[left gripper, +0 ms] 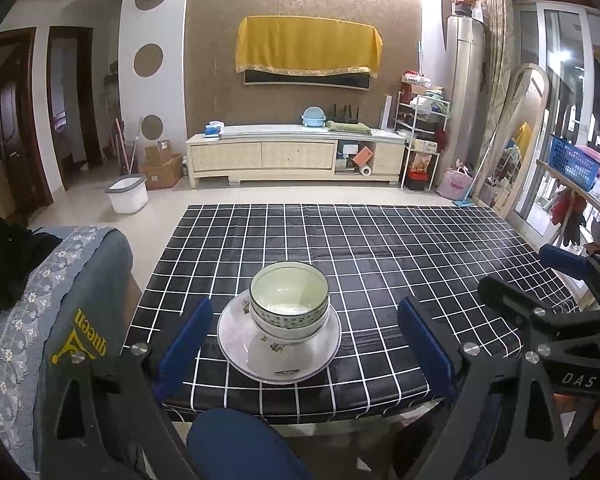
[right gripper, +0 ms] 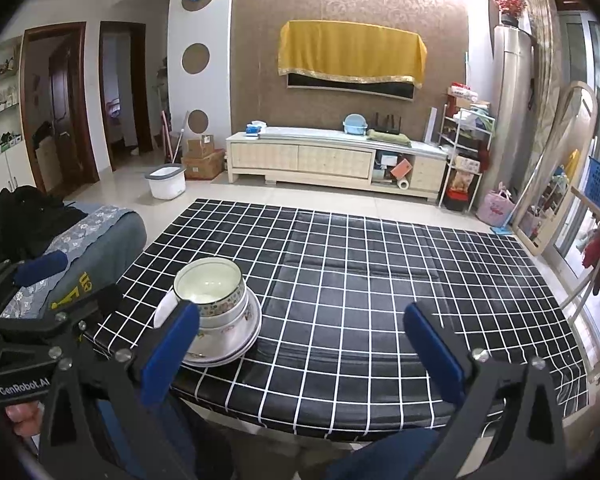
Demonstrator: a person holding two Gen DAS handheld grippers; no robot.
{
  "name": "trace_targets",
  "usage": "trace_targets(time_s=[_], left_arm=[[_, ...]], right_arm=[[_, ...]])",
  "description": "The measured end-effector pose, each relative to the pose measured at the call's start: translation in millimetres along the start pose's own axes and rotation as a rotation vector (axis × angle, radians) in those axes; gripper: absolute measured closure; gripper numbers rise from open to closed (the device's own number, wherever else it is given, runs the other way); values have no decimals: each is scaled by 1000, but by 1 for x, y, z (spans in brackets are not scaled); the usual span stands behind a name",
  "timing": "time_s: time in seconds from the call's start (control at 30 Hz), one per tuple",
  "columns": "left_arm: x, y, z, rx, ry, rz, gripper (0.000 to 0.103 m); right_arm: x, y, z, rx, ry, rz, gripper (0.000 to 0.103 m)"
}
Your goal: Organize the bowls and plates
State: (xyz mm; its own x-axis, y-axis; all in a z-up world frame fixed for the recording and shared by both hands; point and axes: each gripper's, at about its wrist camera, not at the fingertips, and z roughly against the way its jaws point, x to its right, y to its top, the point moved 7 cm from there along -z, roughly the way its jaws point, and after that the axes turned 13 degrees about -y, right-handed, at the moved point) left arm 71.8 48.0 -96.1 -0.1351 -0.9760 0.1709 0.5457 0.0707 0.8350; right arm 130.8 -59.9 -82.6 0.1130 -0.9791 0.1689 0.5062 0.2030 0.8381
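Note:
Stacked bowls [left gripper: 289, 300] with a patterned band sit on a stack of white flowered plates [left gripper: 278, 354] near the front edge of a table with a black checked cloth [left gripper: 380, 264]. My left gripper [left gripper: 306, 344] is open, its blue pads wide on either side of the stack and short of it. In the right wrist view the same bowls [right gripper: 212, 292] and plates [right gripper: 236, 340] lie at the left, partly behind the left blue pad. My right gripper [right gripper: 300, 344] is open over bare cloth, with nothing between its pads.
A grey-blue covered sofa arm [left gripper: 56, 320] stands left of the table. A blue-clad knee [left gripper: 240, 444] shows below the table's front edge. The right gripper's black frame [left gripper: 560, 320] appears at the right of the left view. A TV cabinet [left gripper: 296, 156] lines the far wall.

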Motion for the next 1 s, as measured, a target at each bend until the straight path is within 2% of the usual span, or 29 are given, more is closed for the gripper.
trace_targets(time_s=[1.0], left_arm=[[4, 1, 3, -6, -29, -6, 11]], right_arm=[[7, -1, 0, -11, 7, -18, 0]])
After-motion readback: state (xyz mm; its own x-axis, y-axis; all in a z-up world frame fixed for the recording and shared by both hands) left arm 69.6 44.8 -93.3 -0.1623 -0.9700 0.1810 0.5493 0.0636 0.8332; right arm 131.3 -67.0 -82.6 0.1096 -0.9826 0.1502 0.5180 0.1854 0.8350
